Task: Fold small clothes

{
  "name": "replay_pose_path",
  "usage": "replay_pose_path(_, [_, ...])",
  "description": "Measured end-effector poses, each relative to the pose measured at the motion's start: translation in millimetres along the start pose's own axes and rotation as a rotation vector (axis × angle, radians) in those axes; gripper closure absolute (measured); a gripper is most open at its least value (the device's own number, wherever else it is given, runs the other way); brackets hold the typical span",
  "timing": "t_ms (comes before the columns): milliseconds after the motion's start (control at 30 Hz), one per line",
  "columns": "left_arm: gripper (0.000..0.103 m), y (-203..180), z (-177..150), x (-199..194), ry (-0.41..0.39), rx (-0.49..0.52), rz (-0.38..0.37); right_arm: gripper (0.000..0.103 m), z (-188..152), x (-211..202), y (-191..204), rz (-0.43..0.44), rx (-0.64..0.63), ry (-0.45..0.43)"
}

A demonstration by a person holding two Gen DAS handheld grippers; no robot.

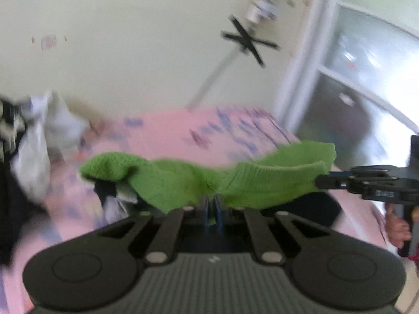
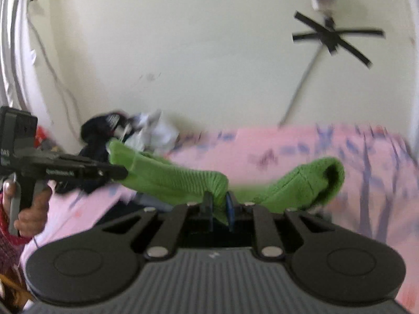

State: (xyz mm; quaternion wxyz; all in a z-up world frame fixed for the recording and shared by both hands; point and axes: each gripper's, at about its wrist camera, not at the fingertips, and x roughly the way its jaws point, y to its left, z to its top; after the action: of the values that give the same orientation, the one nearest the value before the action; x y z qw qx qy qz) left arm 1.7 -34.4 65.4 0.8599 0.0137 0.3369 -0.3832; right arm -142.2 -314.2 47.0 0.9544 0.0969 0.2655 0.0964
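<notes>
A bright green knitted sock (image 1: 183, 183) hangs stretched in the air above a pink patterned bedsheet (image 1: 170, 136). My left gripper (image 1: 212, 205) is shut on its lower edge near the middle. My right gripper (image 1: 318, 180) comes in from the right and is shut on the sock's open cuff end. In the right wrist view the green sock (image 2: 170, 178) sags between both tools. The right gripper (image 2: 218, 206) pinches a fold of it, and the left gripper (image 2: 125, 174) clamps its left end. Both views are blurred.
A pile of black and white clothes (image 1: 39, 144) lies at the bed's far left by the wall, also seen as the clothes pile (image 2: 136, 130). A person's hand (image 2: 31, 209) grips the left tool's handle. A glass door (image 1: 366, 91) stands to the right.
</notes>
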Motion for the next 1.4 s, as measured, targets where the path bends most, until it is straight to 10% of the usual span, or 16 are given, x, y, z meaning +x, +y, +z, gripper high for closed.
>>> replay_pose_path(200, [0.074, -7, -49, -33, 0.029, -0.003, -0.009, 0.058, -71, -31, -30, -0.103, 0.216, -0.005])
replay_pose_path(367, [0.068, 26, -19, -55, -0.086, -0.166, 0.072, 0.049, -49, -62, -54, -0.140, 0.319, -0.196])
replay_pose_path(567, [0.064, 48, -9, -11, -0.025, -0.215, 0.316, 0.050, -15, -25, -44, -0.160, 0.237, -0.197])
replay_pose_path(733, [0.041, 94, -9, -9, 0.037, -0.406, 0.184, 0.049, -10, -11, -54, -0.236, 0.189, -0.228])
replay_pose_path(833, [0.047, 96, -6, 12, 0.075, -0.411, 0.125, 0.048, 1, 17, -78, -0.296, 0.192, -0.184])
replay_pose_path(867, [0.072, 91, -3, 21, 0.077, -0.378, 0.132, 0.054, 2, 30, -84, -0.278, 0.210, -0.132])
replay_pose_path(900, [0.080, 86, -1, 30, 0.080, -0.340, 0.174, 0.087, 2, 43, -89, -0.251, 0.225, -0.078])
replay_pose_path(1033, [0.087, 78, 5, 42, -0.038, -0.211, 0.337, 0.096, -1, 56, -89, -0.282, 0.227, -0.140])
replay_pose_path(1200, [0.081, 81, -4, 55, 0.043, -0.236, 0.334, 0.090, -9, 68, -96, -0.320, 0.222, -0.118])
replay_pose_path(1267, [0.067, 77, -7, 36, 0.044, -0.226, 0.317, 0.068, -6, 49, -89, -0.330, 0.215, -0.143])
replay_pose_path(1300, [0.067, 77, -9, 20, 0.008, -0.238, 0.303, 0.053, -5, 33, -83, -0.335, 0.223, -0.199])
replay_pose_path(1400, [0.067, 73, -2, -18, -0.128, -0.300, 0.259, 0.052, -5, 4, -64, -0.260, 0.232, -0.266])
